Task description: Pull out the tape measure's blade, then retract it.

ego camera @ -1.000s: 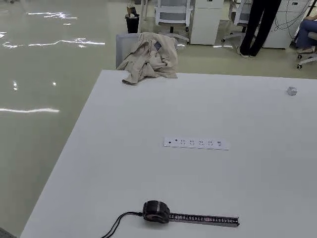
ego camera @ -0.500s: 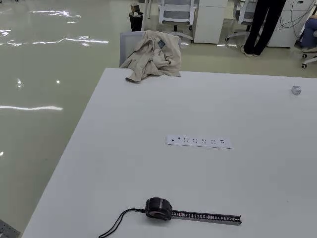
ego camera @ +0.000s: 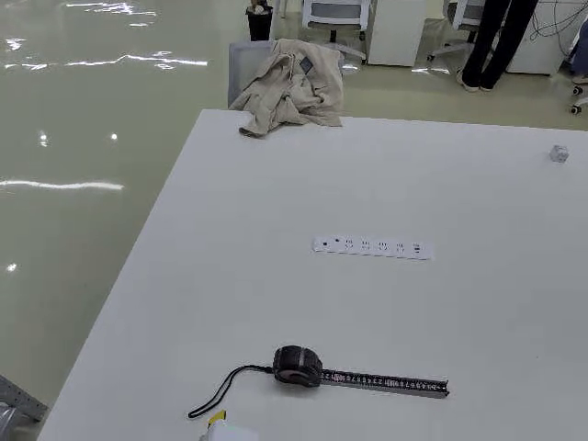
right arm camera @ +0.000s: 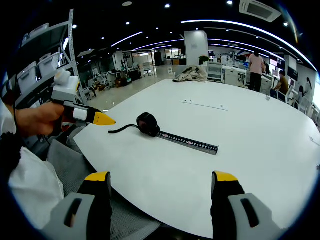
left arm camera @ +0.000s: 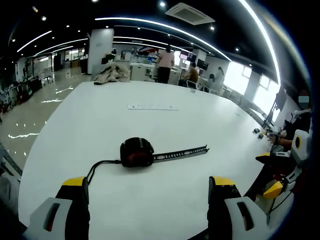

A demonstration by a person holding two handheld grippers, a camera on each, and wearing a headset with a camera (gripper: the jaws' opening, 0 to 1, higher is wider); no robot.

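A black tape measure (ego camera: 297,366) lies near the front edge of the white table (ego camera: 276,202). Its blade (ego camera: 386,382) is pulled out flat to the right and a black wrist strap (ego camera: 217,401) curls off to the left. In the left gripper view the case (left arm camera: 136,151) and blade (left arm camera: 180,154) lie a short way ahead of my left gripper (left arm camera: 148,182), which is open and holds nothing. My right gripper (right arm camera: 161,177) is open too, back off the table edge, with the tape measure (right arm camera: 148,123) farther ahead. A hand holds the left gripper (right arm camera: 82,115) at that view's left.
A white power strip (ego camera: 372,246) lies flat mid-table. A beige jacket (ego camera: 292,87) is draped over a chair at the far edge. A small grey object (ego camera: 559,152) sits at the far right. The table's left edge drops to shiny floor (ego camera: 83,165).
The head camera has tilted down, so everything sits higher in the picture. A yellow-tipped gripper part has come in at the bottom edge. The tape measure has not moved on the table.
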